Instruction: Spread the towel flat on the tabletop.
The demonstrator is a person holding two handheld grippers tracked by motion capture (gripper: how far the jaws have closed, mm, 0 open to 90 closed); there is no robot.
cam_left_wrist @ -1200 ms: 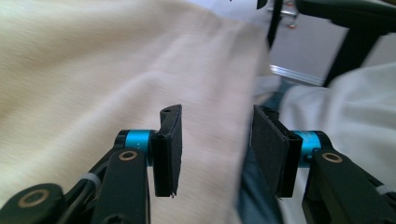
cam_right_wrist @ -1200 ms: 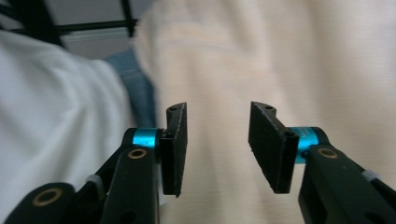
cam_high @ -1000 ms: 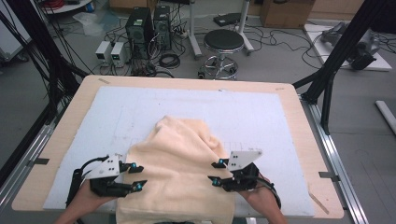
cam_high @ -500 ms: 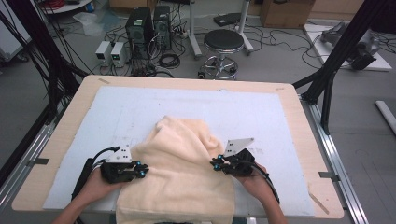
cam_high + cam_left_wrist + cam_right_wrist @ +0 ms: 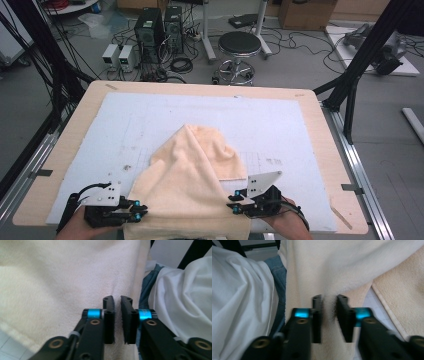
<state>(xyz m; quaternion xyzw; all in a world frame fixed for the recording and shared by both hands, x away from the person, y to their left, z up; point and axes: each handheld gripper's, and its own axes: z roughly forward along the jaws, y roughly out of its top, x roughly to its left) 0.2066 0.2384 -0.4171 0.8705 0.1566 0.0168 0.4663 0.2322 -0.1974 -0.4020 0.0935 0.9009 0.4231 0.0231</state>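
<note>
Cream towel (image 5: 185, 185), no legible label; both grippers' jaws narrowly parted, just reopening, towel between.

The high view looked forward and down over the desk (image 5: 320, 125). Both gripper views sat close, facing inward across the same cream towel (image 5: 190, 175).

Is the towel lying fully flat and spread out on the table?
No, the towel is bunched and folded over itself, and its near edge hangs off the table.

A lab: computer towers (image 5: 159, 31), tangled floor cables (image 5: 182, 65), black frame struts (image 5: 367, 55).
</note>
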